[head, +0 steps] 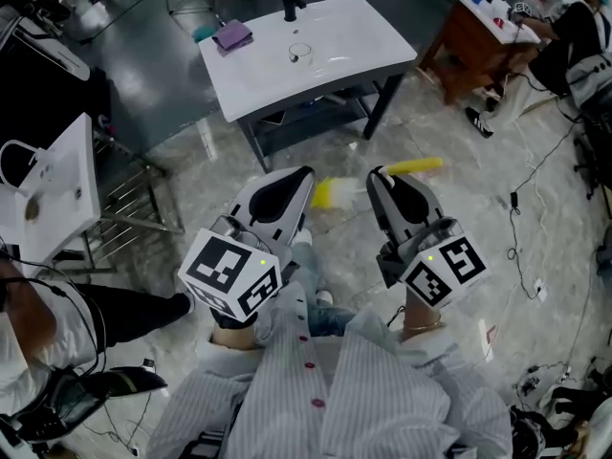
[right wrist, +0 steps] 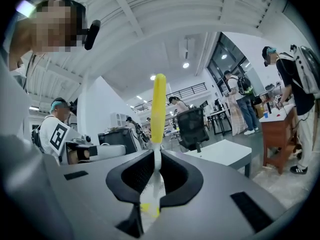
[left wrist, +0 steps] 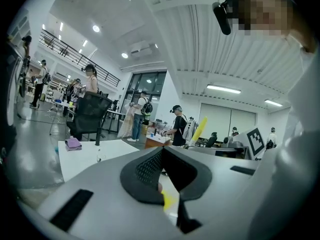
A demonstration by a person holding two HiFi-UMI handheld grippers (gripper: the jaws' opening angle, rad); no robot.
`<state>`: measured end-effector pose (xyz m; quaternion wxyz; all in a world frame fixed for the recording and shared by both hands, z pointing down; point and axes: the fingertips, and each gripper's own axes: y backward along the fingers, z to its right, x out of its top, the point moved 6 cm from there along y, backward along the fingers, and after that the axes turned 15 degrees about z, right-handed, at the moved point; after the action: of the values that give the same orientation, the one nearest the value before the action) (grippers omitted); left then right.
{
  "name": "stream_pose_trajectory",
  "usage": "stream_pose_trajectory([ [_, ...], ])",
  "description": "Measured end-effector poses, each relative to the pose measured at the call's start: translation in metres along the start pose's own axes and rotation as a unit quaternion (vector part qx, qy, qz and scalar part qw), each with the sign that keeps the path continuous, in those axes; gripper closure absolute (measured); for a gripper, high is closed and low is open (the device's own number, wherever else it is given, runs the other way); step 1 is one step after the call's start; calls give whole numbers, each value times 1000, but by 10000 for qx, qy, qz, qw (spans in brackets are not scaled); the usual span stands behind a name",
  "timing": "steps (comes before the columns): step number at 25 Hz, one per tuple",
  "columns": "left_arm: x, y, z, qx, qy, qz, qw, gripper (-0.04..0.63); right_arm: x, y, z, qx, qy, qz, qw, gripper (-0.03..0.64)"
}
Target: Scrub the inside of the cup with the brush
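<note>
- The right gripper (head: 384,178) (right wrist: 154,159) was clamped on the brush (head: 413,166) (right wrist: 159,104) at its pale neck; the yellow handle stuck out past the jaws, presumably so the tool could not twist.
- The left gripper (head: 301,176) (left wrist: 162,156) was fully closed; a yellow scrap showed in the gap behind its pads, and we could not identify it.
- The cup (head: 300,54) (left wrist: 100,155) stood ungripped on the white table (head: 354,60), well apart from both grippers.
- We judged that both tools were held up near the body as a carrying posture; scrubbing was not begun.
- We judged that the left gripper would have to open to steady the cup.
</note>
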<state>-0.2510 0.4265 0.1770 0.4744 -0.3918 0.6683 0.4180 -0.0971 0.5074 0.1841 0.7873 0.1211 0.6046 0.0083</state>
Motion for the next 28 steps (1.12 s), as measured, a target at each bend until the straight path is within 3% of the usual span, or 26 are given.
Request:
stream_pose_trajectory([
  [13, 18, -77, -142, 118, -85, 59, 9999, 588, -11, -147, 64, -37, 66, 27, 10000, 559],
  [20, 9, -98, -175, 110, 33, -13, 9999, 588, -20, -175, 86, -243, 16, 7, 9997, 558],
  [28, 0, -143, -217, 212, -67, -120, 9997, 588, -21, -223, 143, -234, 1, 21, 9997, 558],
])
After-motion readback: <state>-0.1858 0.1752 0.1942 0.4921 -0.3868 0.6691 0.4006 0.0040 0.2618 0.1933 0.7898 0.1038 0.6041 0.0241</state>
